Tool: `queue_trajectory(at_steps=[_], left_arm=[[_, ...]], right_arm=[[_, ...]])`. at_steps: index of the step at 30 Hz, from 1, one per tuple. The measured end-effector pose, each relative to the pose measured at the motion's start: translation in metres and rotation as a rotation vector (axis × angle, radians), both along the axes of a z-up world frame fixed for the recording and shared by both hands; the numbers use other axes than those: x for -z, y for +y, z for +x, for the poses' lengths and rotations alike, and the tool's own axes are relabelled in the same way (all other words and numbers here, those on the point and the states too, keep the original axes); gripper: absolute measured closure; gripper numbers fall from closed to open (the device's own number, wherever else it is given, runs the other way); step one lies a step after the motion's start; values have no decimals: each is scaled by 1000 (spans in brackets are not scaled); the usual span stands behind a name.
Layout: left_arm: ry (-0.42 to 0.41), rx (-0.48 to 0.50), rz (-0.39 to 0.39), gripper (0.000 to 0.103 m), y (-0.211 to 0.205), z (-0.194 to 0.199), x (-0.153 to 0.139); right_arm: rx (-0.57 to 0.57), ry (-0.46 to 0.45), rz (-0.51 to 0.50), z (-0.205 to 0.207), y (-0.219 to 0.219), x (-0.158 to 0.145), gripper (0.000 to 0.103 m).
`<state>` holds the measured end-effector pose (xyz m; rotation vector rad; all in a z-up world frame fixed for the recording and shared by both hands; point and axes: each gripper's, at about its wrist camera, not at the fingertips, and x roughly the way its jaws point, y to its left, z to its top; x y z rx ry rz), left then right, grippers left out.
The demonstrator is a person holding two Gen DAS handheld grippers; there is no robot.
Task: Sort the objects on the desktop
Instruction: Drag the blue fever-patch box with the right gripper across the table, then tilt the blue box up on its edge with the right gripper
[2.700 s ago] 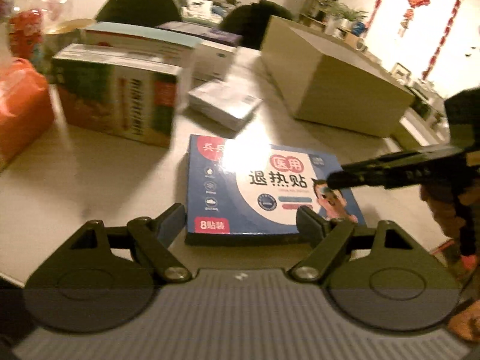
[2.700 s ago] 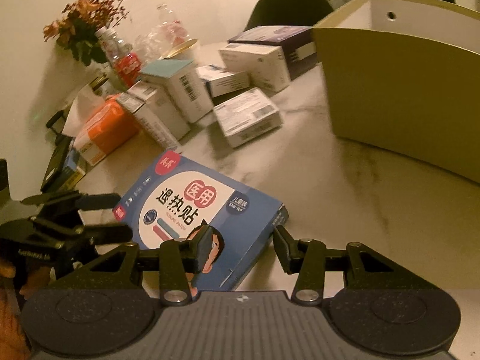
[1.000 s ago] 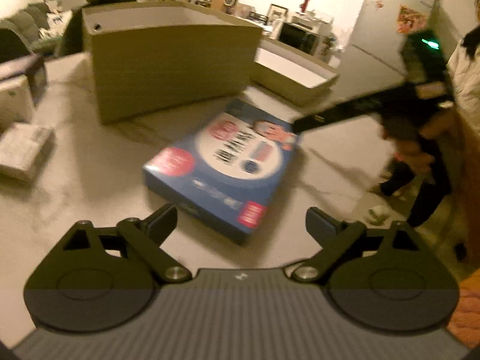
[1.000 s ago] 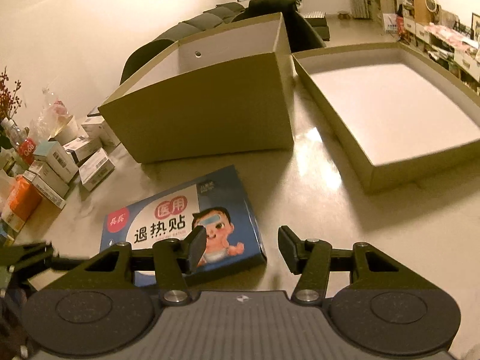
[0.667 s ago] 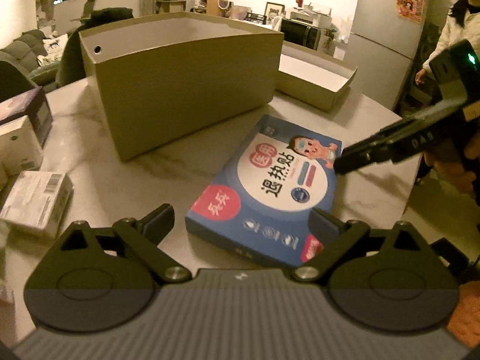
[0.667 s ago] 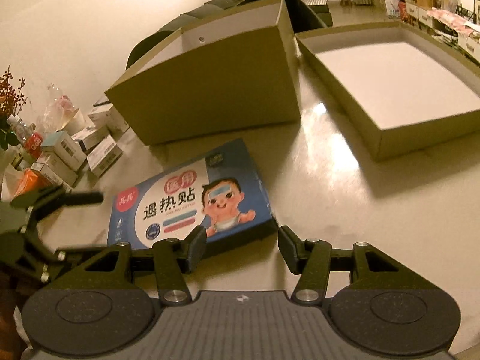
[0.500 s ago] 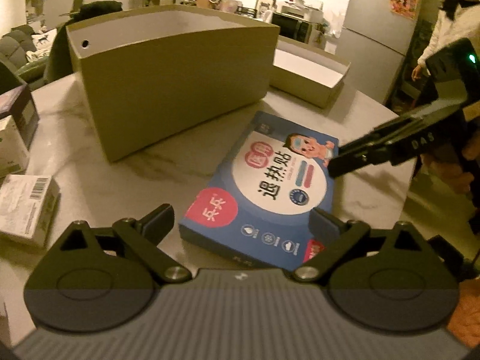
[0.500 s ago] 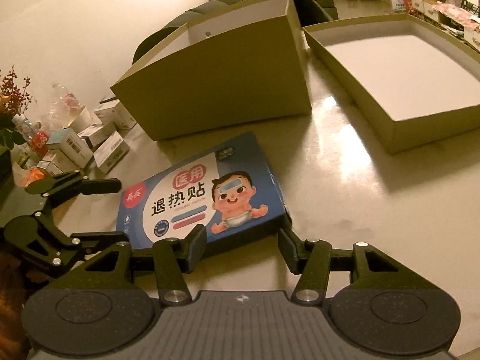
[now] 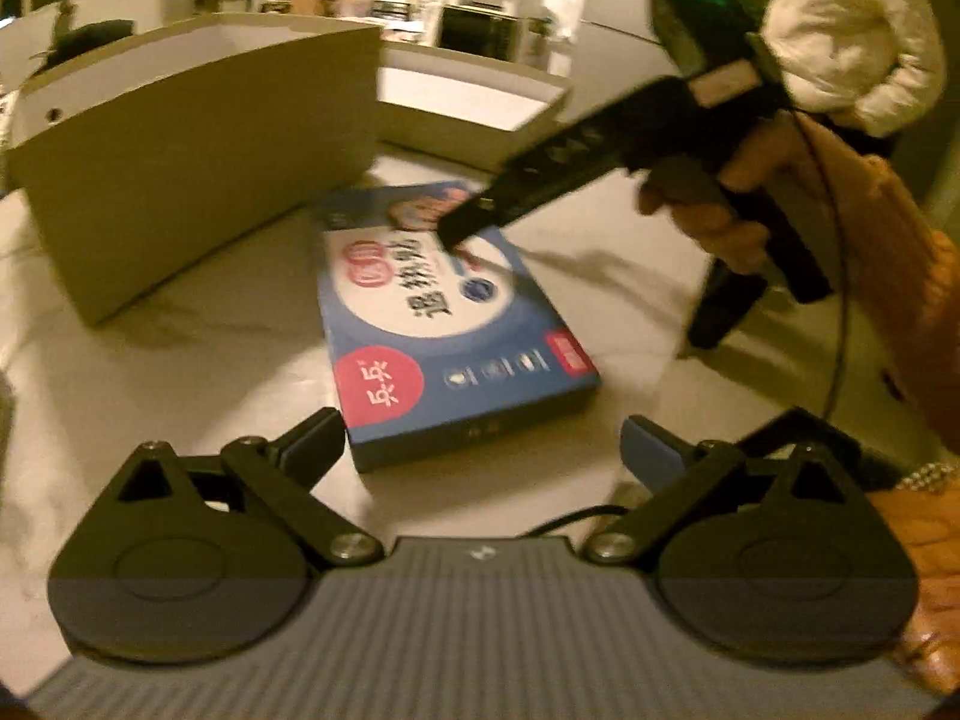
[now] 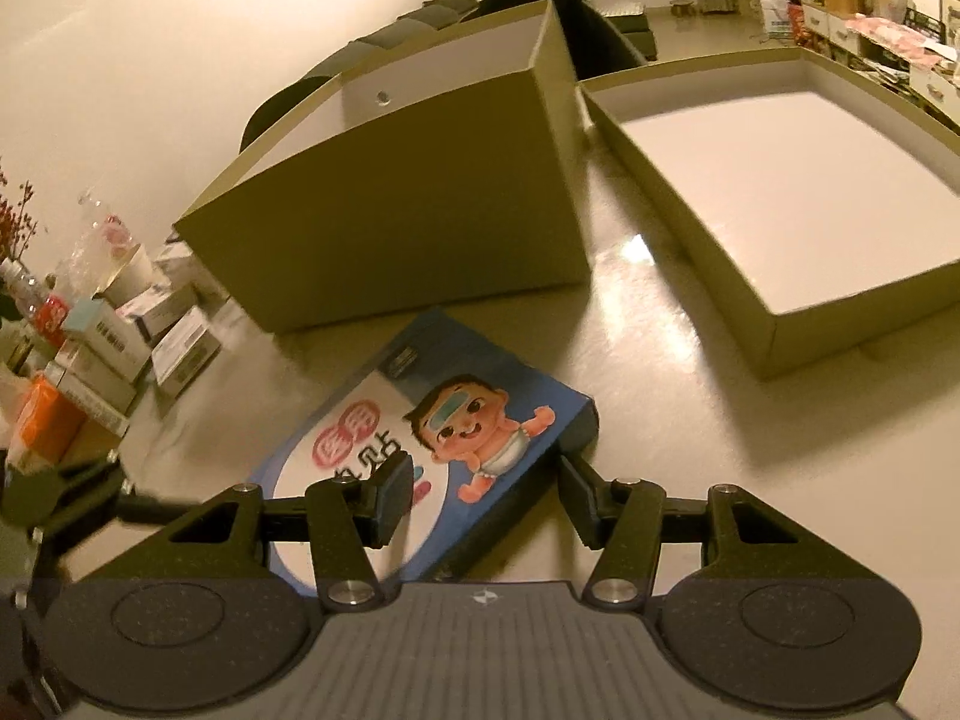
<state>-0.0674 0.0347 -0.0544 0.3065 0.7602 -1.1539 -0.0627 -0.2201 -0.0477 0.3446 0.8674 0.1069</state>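
Nearest us, left gripper (image 9: 483,441) has just spread its jaws wide apart; the blue box (image 9: 447,324) lies ahead between them, untouched. It's flat on the table (image 9: 198,354), w/ a new end facing us vs. a sec ago. Right gripper (image 10: 486,495) straddles the box's corner, jaws apart, no clamp visible. Beyond: tall carton (image 10: 420,204) & shallow tray (image 10: 774,180). We judge it's lined up for a two-gripper lift.

A blue fever-patch box (image 9: 444,324) lying on the desk (image 9: 198,348) is showing "退热贴" on its white oval and "兵兵" inside a red circle.
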Motion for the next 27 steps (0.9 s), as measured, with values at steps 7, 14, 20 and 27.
queue_trajectory(at_steps=[7,14,20,27], left_arm=[[-7,-1,22,4,-9,6,3],[-4,13,29,3,-26,11,3],[-20,19,38,3,-28,2,2],[-19,-3,45,3,-24,-3,1]], right_arm=[[21,3,20,-12,-10,1,46],[5,3,69,-26,-13,3,47],[2,2,95,-29,-9,0,47],[9,-44,124,-35,-11,-16,47]])
